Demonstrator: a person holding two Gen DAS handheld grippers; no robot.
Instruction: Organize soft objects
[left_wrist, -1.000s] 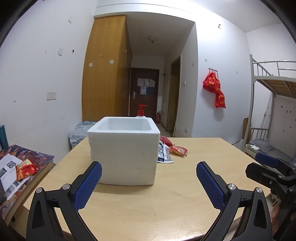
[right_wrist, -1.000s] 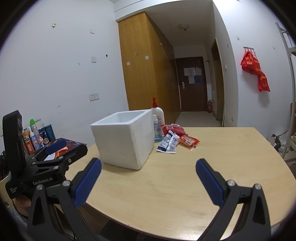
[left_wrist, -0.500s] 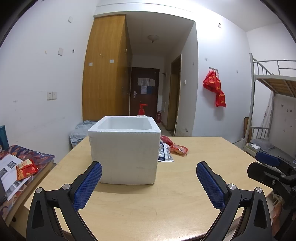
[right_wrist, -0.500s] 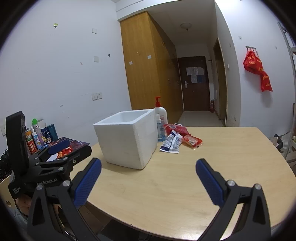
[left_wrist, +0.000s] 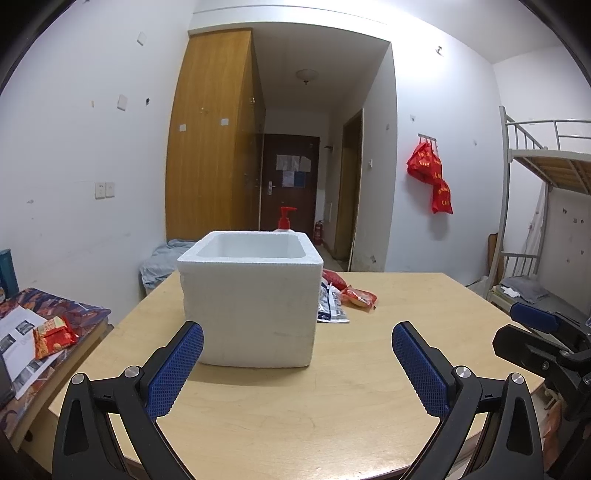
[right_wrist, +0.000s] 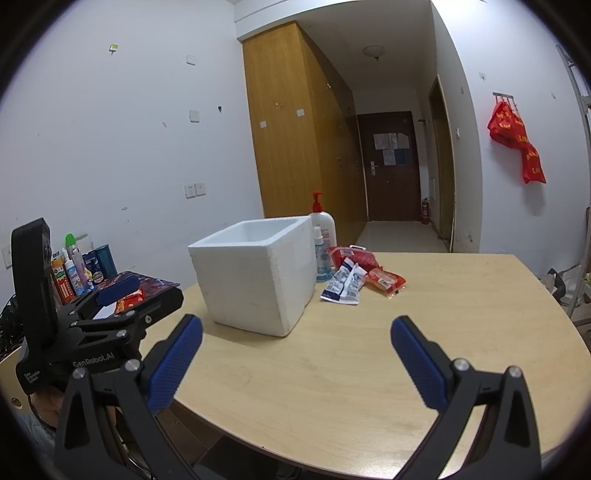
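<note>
A white foam box (left_wrist: 251, 299) (right_wrist: 258, 277) stands open-topped on the wooden table (left_wrist: 388, 350) (right_wrist: 443, 325). Right of it lie soft snack packets: a blue-and-white packet (left_wrist: 332, 306) (right_wrist: 345, 282) and red packets (left_wrist: 358, 296) (right_wrist: 386, 280). My left gripper (left_wrist: 297, 363) hangs open over the table's near edge, just in front of the box, nothing between its fingers. My right gripper (right_wrist: 295, 360) is open too and empty, nearer the table's front, with the box to its far left and the packets ahead.
A pump bottle (right_wrist: 323, 229) and a small spray bottle (right_wrist: 320, 254) stand behind the box. A side table (left_wrist: 44, 325) at left holds papers and a red packet (left_wrist: 53, 336). A bunk bed (left_wrist: 546, 221) is at right. The other gripper (left_wrist: 546, 343) shows at the right edge.
Both grippers have risen slightly and drifted a little; the scene sits lower in both views. Nothing was grasped or moved.
</note>
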